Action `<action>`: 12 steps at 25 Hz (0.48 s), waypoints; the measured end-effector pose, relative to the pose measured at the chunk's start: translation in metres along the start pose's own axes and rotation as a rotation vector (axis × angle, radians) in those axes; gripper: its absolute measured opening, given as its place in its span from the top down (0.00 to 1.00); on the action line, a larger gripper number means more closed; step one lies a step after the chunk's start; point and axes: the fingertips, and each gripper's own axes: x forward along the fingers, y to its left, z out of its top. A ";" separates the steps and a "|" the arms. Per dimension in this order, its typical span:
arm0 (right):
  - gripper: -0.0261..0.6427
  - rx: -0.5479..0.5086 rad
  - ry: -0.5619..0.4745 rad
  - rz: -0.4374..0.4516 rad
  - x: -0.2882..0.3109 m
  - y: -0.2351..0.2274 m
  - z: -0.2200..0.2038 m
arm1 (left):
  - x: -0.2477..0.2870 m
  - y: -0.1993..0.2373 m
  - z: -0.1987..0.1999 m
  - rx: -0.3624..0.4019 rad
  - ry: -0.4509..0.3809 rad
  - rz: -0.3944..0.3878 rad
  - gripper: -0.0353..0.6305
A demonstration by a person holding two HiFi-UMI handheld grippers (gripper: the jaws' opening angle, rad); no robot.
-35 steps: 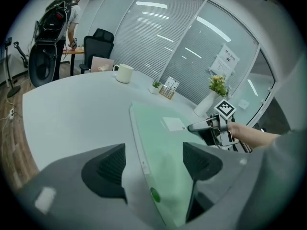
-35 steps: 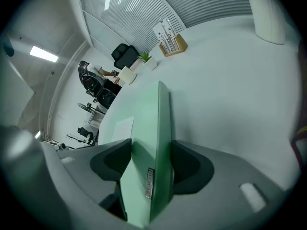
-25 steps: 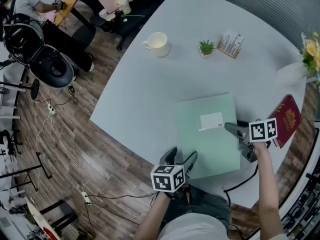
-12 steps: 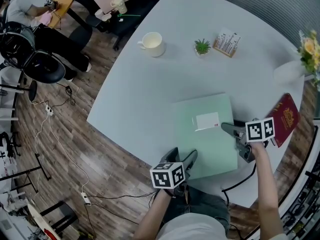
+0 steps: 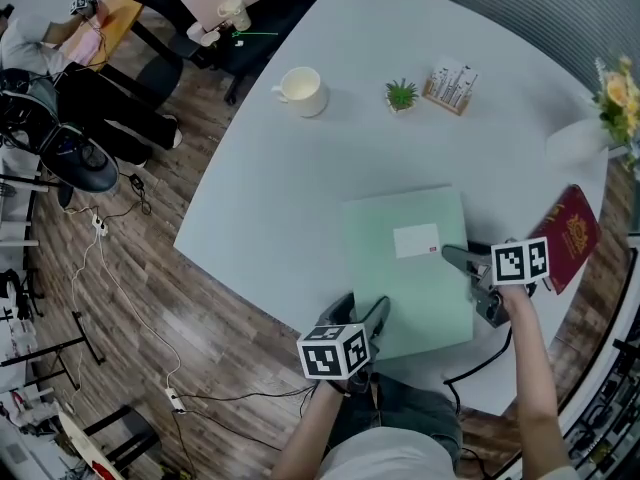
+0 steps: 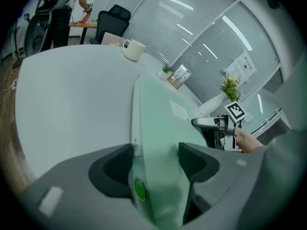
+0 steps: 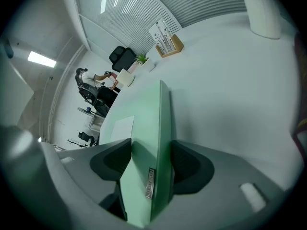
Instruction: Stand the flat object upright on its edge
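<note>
Across your white table (image 5: 280, 198), a white mug (image 5: 300, 90) stands at the far side, with a small potted plant (image 5: 401, 94) and a card stand (image 5: 449, 86) to its right. A dark red booklet (image 5: 572, 236) lies by the right edge, near a white vase (image 5: 578, 146) of yellow flowers (image 5: 622, 98).

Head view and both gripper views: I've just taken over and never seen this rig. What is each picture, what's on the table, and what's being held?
No robot arm: a person holds a two-fingered gripper in each hand. The head view looks down from the person's head; each gripper view looks along that gripper's fingers. The left gripper and right gripper each clamp an edge of the flat pale green folder with a white label, which lies flat on the pale grey table, not yet upright. Also there: a white mug, a small green potted plant, a wooden card stand, a white vase of yellow flowers and a dark red booklet.
</note>
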 end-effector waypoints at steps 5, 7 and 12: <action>0.53 0.080 -0.049 0.058 -0.003 -0.001 0.003 | -0.010 -0.008 0.022 0.084 -0.035 0.006 0.50; 0.53 0.098 -0.068 0.065 -0.004 0.000 0.004 | -0.013 -0.009 0.027 0.084 -0.049 -0.007 0.50; 0.52 0.136 -0.118 0.091 -0.006 0.000 0.005 | -0.022 -0.016 0.042 0.048 -0.110 -0.063 0.50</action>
